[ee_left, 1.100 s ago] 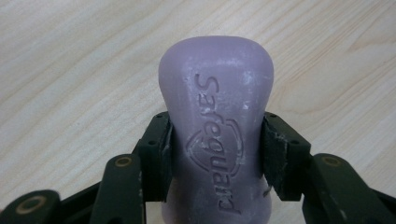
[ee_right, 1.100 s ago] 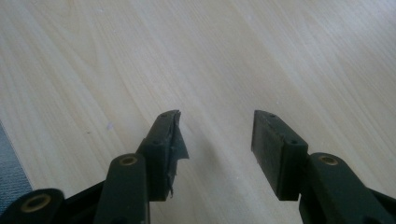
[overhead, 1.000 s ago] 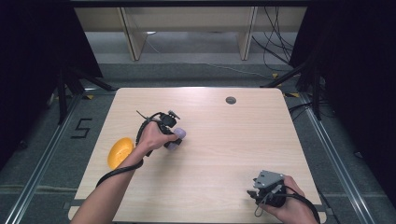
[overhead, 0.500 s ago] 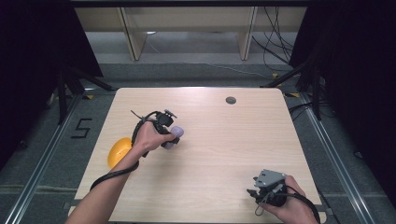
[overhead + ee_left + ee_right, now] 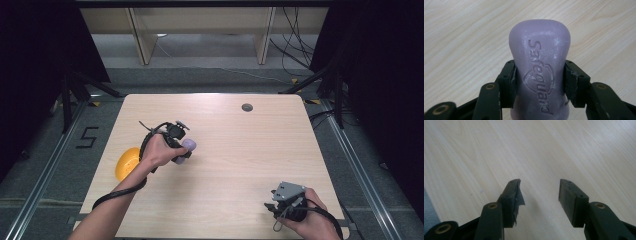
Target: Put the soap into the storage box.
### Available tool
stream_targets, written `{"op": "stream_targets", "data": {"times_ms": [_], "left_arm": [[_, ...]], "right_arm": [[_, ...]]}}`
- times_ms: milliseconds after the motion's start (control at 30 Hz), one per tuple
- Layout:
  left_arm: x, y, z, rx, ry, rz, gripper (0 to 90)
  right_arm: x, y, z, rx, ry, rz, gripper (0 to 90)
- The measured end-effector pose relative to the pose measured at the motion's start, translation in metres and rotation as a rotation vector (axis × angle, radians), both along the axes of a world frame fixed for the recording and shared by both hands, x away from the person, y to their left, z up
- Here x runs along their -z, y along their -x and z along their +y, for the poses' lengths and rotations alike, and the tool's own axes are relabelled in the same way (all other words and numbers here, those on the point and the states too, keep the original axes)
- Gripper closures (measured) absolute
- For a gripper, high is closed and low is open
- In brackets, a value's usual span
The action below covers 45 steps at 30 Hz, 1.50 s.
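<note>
A pale purple bar of soap (image 5: 540,62) with an embossed logo stands between my left gripper's (image 5: 539,75) jaws, and both pads press on its narrow waist. In the high view this left gripper (image 5: 181,150) holds the soap (image 5: 187,148) just above the wooden table (image 5: 240,150), left of centre. My right gripper (image 5: 273,206) rests in a hand near the table's front right corner. In the right gripper view its jaws (image 5: 539,192) stand apart over bare wood with nothing between them.
A yellow-orange rounded object (image 5: 126,162) lies by the table's left edge, partly behind the left forearm. A dark round grommet (image 5: 247,107) sits in the far part of the tabletop. Cables trail from both grippers.
The left hand has lifted the soap a little and shifted slightly to the left. The right hand has kept still.
</note>
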<state>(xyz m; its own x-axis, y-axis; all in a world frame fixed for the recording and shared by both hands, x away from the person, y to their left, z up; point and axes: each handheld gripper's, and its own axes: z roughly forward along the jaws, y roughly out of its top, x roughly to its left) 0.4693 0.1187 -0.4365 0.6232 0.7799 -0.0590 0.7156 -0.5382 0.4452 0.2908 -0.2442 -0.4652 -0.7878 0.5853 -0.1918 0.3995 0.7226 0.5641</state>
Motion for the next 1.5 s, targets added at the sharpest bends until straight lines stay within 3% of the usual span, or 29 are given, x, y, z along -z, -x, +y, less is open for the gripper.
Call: {"op": "stream_targets", "data": {"times_ms": [867,1500], "left_arm": [[-0.004,0.04,0.017,-0.071,0.006,-0.001,49.3],[-0.01,0.061,0.023,-0.063,0.015,-0.002,49.3]], "right_arm": [[-0.001,-0.001,0.0,-0.002,-0.002,0.002,52.0],[-0.001,-0.001,0.0,-0.001,-0.003,0.003,51.9]]}}
